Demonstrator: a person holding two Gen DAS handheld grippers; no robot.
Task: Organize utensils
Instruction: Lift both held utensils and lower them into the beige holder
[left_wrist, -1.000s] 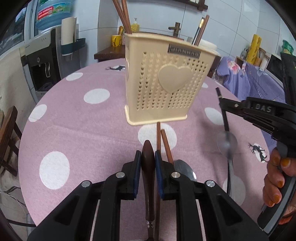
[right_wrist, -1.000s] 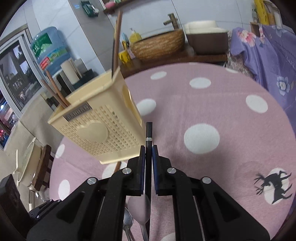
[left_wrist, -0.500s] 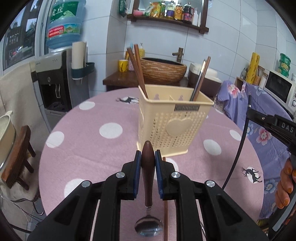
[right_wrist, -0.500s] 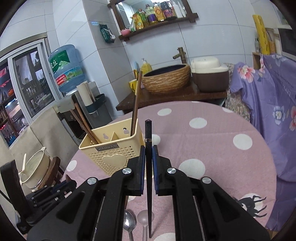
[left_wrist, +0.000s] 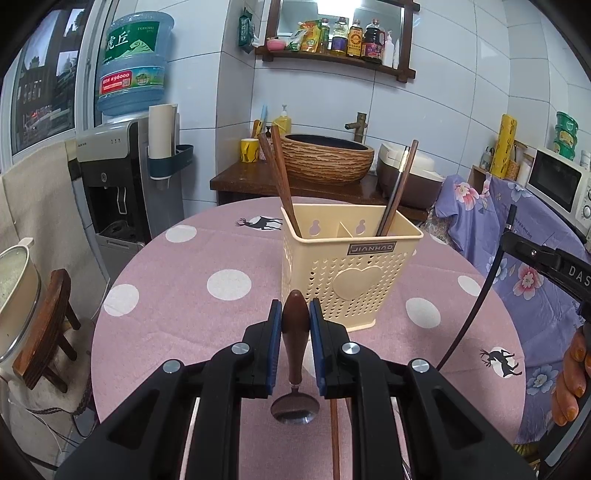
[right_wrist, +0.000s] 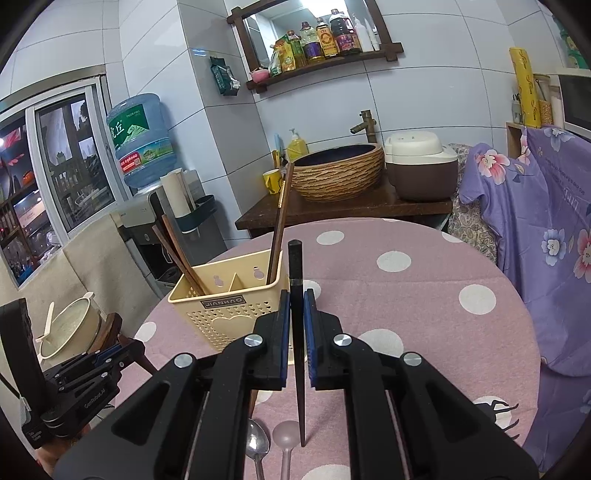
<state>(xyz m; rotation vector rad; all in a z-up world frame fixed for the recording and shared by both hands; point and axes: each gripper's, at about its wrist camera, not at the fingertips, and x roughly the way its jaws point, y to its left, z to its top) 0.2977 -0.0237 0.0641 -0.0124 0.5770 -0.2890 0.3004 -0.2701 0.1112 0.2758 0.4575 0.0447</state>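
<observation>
My left gripper (left_wrist: 295, 334) clamps the upright wooden-handled metal spoon (left_wrist: 294, 363); the cream perforated plastic utensil caddy (left_wrist: 349, 273) stands just ahead, nearer than my right gripper (right_wrist: 294, 332), which clamps a dark chopstick (right_wrist: 297, 332).

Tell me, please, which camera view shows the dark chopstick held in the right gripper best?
The right wrist view: the dark chopstick runs full length between the right gripper pads, tip hanging down. The left wrist view shows it only as a thin curved line at the right edge.

I see a wooden-handled spoon (left_wrist: 294, 332) hanging bowl-down, and a black chopstick (right_wrist: 296, 332) upright, tip down. The cream perforated utensil holder (left_wrist: 347, 273) stands on the table — brown chopsticks (left_wrist: 280, 177) lean in its left compartment (another pair on the right).
</observation>
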